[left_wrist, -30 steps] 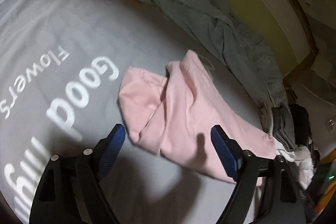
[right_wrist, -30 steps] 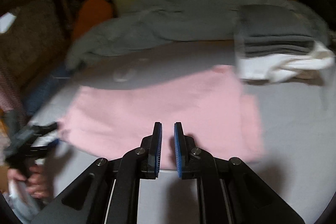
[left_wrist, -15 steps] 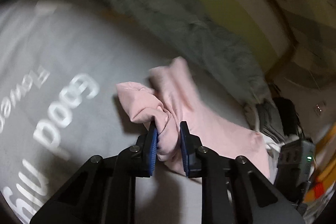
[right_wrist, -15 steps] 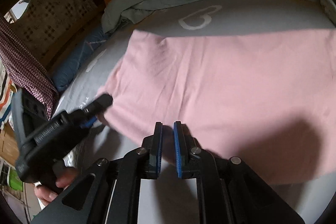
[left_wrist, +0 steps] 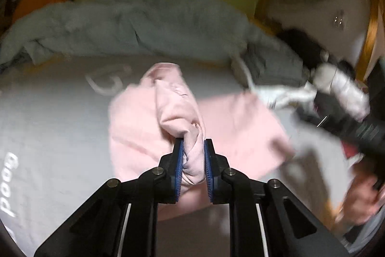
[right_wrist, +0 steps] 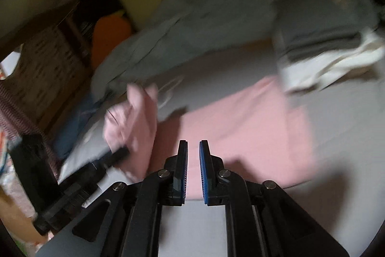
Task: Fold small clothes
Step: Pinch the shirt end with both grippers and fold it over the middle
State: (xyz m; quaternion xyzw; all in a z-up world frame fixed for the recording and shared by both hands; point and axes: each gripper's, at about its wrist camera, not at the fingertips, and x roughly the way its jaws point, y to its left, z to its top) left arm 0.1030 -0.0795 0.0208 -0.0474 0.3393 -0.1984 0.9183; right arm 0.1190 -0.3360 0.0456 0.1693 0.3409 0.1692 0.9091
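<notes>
A pink garment (left_wrist: pixel 144 117) lies on the grey bedsheet (left_wrist: pixel 48 136). My left gripper (left_wrist: pixel 192 148) has a bunched corner of it between its blue pads, and the jaws are still closing on the cloth. That corner hangs lifted off the sheet, seen as a raised pink bunch (right_wrist: pixel 137 117) in the right wrist view, where the left gripper (right_wrist: pixel 120 152) shows at the left. My right gripper (right_wrist: pixel 193 148) hovers over the near edge of the flat part of the pink garment (right_wrist: pixel 252 134), its fingers almost together with nothing between them. Both views are blurred.
A rumpled grey-green blanket (left_wrist: pixel 134 25) lies along the back of the bed. A stack of folded grey and white clothes (right_wrist: pixel 322 52) sits at the right, touching the garment's far corner. An orange cushion (right_wrist: pixel 108 33) is at the back left. A hand (left_wrist: pixel 361 196) holds the other gripper.
The left gripper went from wide open to closed on the pink garment's edge, then lifted the bunch and carried it over the rest. The right gripper stayed closed while its view swung.
</notes>
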